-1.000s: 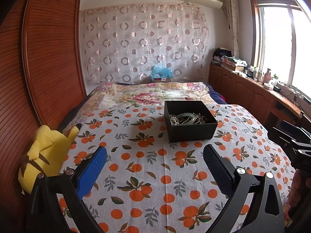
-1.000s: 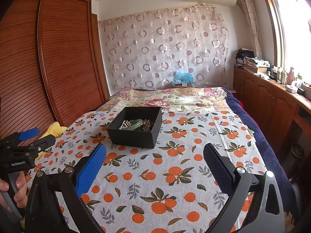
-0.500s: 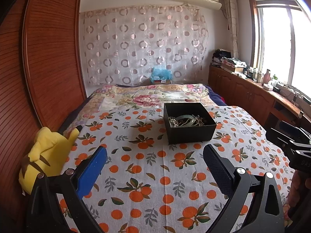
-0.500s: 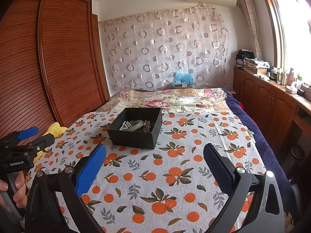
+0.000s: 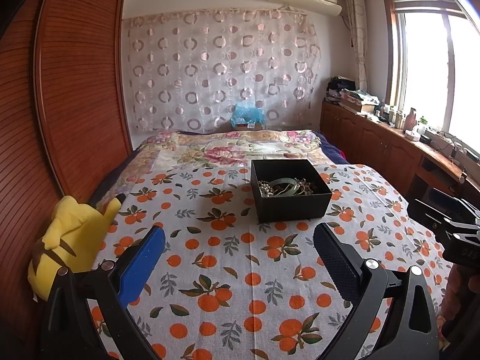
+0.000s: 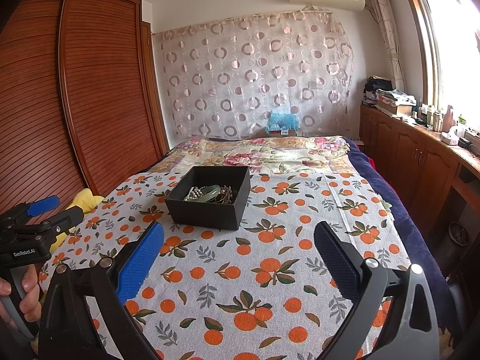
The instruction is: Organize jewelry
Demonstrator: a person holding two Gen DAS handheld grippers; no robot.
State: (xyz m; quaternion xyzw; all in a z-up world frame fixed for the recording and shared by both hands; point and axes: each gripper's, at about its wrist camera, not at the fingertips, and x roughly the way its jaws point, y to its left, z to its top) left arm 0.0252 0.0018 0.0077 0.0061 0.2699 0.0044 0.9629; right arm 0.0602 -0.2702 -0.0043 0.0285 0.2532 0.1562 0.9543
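One open black square box (image 5: 290, 192) sits on the orange-print bedsheet (image 5: 228, 270), holding a pearl strand (image 6: 193, 193), a pale green bangle (image 6: 211, 193) and tangled dark pieces. Left tool (image 5: 240, 255) and right tool (image 6: 240, 255) hover nearby, both spread apart, empty.

The box (image 5: 290, 191) sits on the bedspread (image 5: 228, 273) ahead of the fingers (image 5: 143, 262), jewelry (image 5: 285, 186) inside it; the plush toy (image 5: 70, 234) lies left of them.

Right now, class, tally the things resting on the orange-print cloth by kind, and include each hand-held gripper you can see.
Black box: 1
Yellow plush toy: 1
Left hand-held gripper: 1
Right hand-held gripper: 1
Total: 4
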